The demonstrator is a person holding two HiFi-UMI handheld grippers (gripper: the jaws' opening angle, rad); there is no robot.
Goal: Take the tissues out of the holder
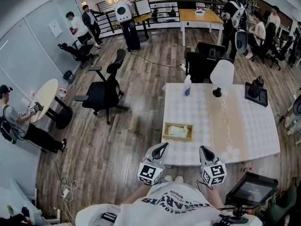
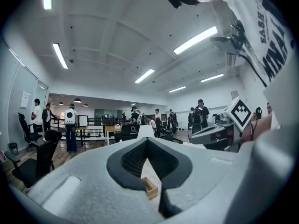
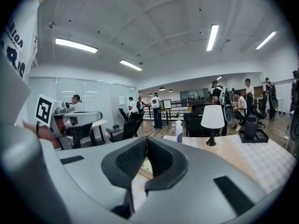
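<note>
A shallow wooden holder (image 1: 178,131) with white tissues (image 1: 178,131) in it lies near the front left of the white table (image 1: 263,126). My left gripper (image 1: 163,146) hovers just short of the table's front edge, in front of the holder, its jaws shut on nothing. My right gripper (image 1: 203,149) is level with it to the right, also shut and empty. In the left gripper view, a corner of the holder (image 2: 150,188) shows below the closed jaws (image 2: 147,141). The right gripper view shows its closed jaws (image 3: 146,139) and an edge of the holder (image 3: 144,171).
On the table's far side stand a white lamp (image 1: 221,74), a spray bottle (image 1: 187,86) and a black object on a dark tray (image 1: 256,92). A tan runner (image 1: 225,121) crosses the table. Black office chairs (image 1: 106,91) stand to the left. A screen (image 1: 251,189) sits at my right. Several people are in the room.
</note>
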